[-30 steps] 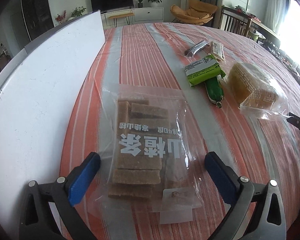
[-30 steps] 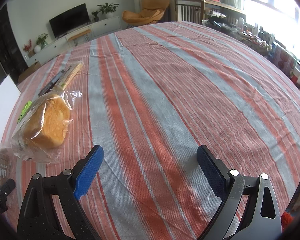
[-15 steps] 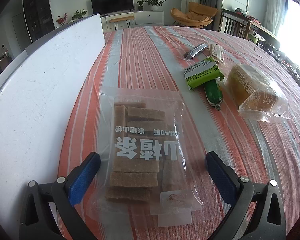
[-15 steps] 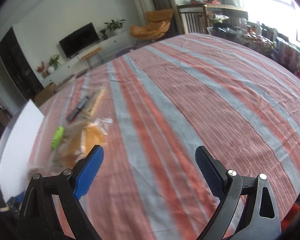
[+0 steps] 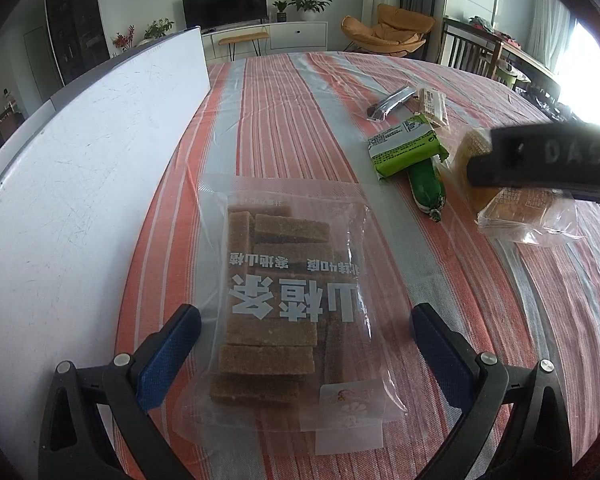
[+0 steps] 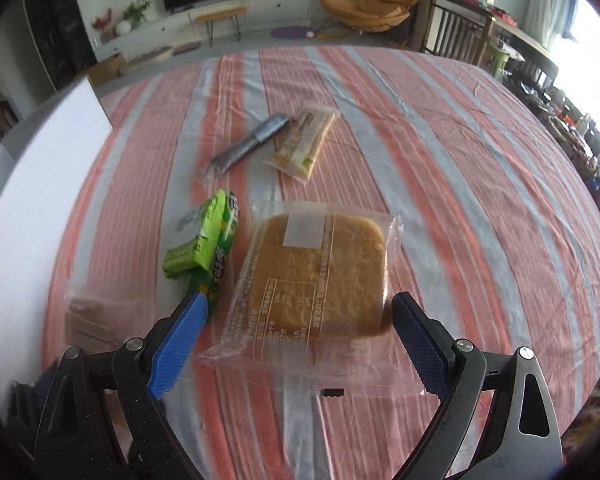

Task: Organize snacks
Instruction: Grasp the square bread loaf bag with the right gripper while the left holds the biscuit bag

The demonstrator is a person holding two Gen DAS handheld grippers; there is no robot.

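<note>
Left wrist view
Left gripper (image 5: 300, 330): jaws spread wide, holding nothing, low over the striped tablecloth (image 5: 284, 120).
Hawthorn-strip bag (image 5: 288, 296): clear pack of brown bars, flat on the cloth between the blue pads, touching neither.
White board (image 5: 80, 184): along the table's left side, beside the bag.
Other snacks: green packet (image 5: 406, 148) lying over a green sausage stick (image 5: 426, 188); silver wrapper (image 5: 392, 102) and pale bar (image 5: 434, 104) farther back.
Right gripper's body: dark and blurred, crossing in front of the bread.

Right wrist view
Right gripper (image 6: 300, 320): jaws wide apart, gripping nothing.
Bagged bread (image 6: 320, 276): flat on the cloth, between the two fingers; contact cannot be told.
Green packet: just left of the bread.
</note>
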